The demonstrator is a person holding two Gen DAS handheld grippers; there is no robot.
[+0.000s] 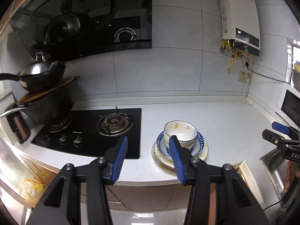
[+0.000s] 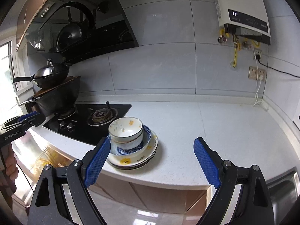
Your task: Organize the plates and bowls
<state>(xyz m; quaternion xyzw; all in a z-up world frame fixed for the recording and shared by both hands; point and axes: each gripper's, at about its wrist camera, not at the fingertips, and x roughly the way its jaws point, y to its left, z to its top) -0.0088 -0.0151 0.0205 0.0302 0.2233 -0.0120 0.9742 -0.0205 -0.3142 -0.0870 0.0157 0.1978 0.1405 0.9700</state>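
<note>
One stack of dishes stands on the white counter (image 1: 225,123) near its front edge. Two nested white bowls (image 1: 180,129) (image 2: 125,129) with yellow flowers sit in a blue-patterned dish (image 1: 199,142) (image 2: 146,132), which rests on white plates (image 1: 204,154) (image 2: 131,159) with yellow marks. My left gripper (image 1: 148,139) hovers in front of the counter edge, open and empty, its right finger overlapping the stack in the picture. My right gripper (image 2: 151,140) is open wide and empty, held back from the stack, which shows by its left finger.
A black gas hob (image 1: 90,131) lies left of the stack, with stacked dark woks (image 1: 43,86) on its far burner under a range hood (image 1: 84,18). A water heater (image 1: 240,16) hangs on the tiled wall. A steel sink (image 2: 281,193) lies at the right.
</note>
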